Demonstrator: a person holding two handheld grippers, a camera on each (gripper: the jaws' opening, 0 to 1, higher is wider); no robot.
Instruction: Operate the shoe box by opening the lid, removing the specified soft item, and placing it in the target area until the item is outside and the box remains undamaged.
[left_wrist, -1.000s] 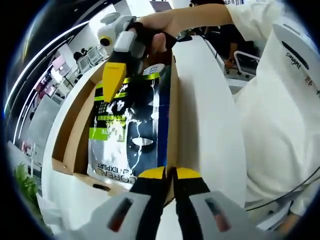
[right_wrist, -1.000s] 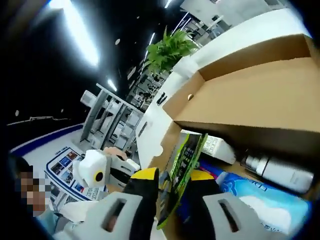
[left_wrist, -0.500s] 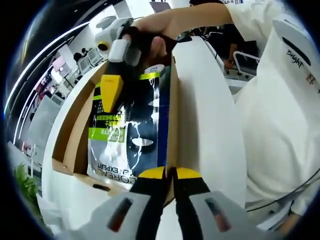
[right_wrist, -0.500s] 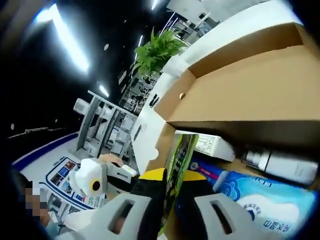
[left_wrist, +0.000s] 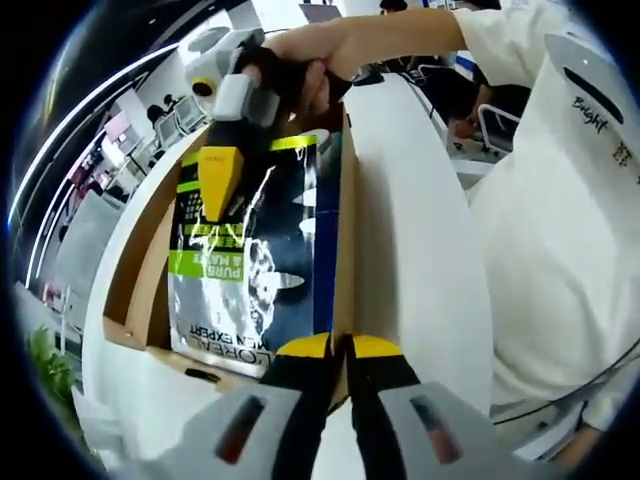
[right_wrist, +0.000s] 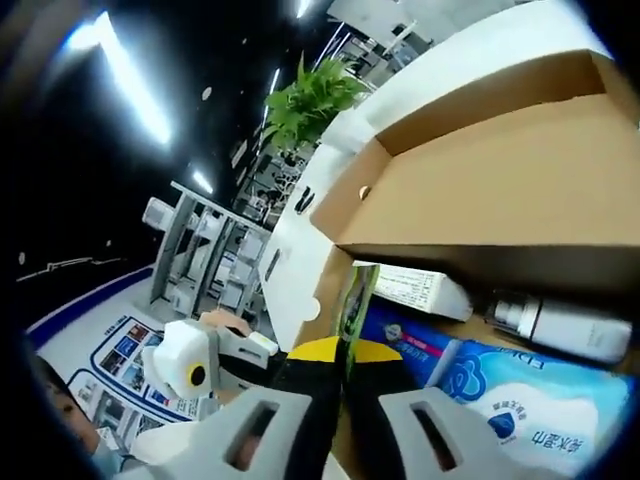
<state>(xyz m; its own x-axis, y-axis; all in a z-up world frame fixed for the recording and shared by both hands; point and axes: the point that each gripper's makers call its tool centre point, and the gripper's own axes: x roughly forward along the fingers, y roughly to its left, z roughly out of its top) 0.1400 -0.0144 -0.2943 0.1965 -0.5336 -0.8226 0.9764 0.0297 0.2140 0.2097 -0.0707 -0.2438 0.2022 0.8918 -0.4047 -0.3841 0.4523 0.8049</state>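
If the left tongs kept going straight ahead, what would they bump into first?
The left tongs are shut on the brown cardboard shoe box's side wall, so pushing on would mostly slide along that edge. The shiny black and green face mask packet lies just beside it; depth is hard to judge.

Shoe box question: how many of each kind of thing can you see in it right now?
Flat foil packet, pinched by the right gripper: 1
White carton: 1
Silver bottle: 1
Blue tissue pack: 1
Total: 4
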